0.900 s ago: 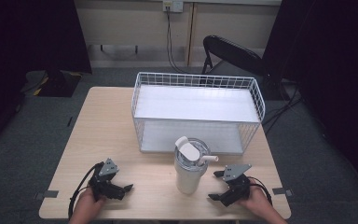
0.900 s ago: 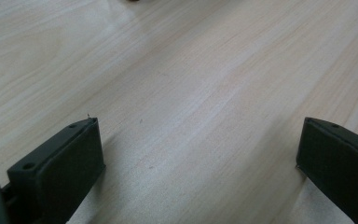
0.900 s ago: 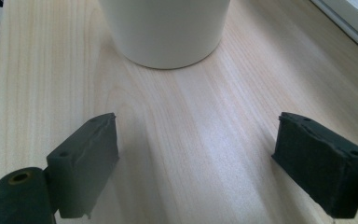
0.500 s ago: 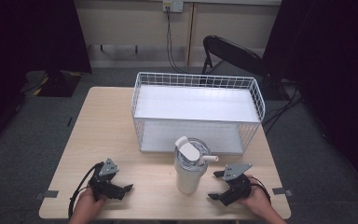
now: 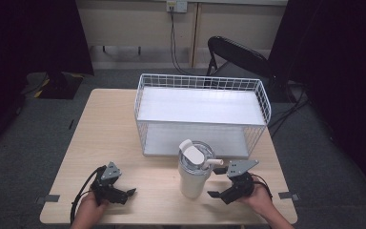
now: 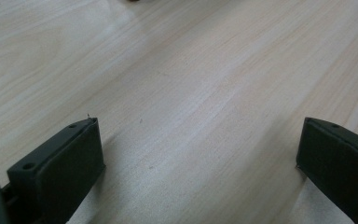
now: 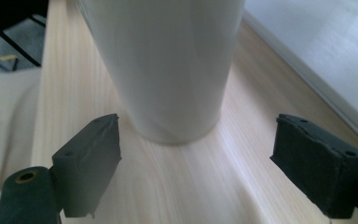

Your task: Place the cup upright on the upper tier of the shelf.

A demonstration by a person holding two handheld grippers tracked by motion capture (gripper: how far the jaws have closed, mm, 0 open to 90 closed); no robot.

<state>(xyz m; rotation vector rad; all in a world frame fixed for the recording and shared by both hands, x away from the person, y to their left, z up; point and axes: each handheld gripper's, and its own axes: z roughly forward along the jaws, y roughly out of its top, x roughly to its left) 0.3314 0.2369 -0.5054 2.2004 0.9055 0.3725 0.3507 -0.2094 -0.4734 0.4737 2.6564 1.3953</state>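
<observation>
A white tumbler (image 5: 193, 175) with a clear lid and a side handle stands upright near the table's front edge, in front of the wire basket. My right gripper (image 5: 215, 182) rests on the table just right of it, open, with its jaws pointing at the cup's base. In the right gripper view the tumbler (image 7: 168, 70) rises close ahead, and the right gripper (image 7: 196, 135) has only bare wood between its jaws. My left gripper (image 5: 127, 196) lies open at the front left, well apart from the cup. In the left gripper view the left gripper (image 6: 198, 135) spans bare tabletop.
A white wire basket (image 5: 143, 102) with a white floor sits at the table's back centre. The light wooden table (image 5: 105, 129) has free room on its left half. A black chair (image 5: 238, 55) stands behind the table, and cables hang on the wall.
</observation>
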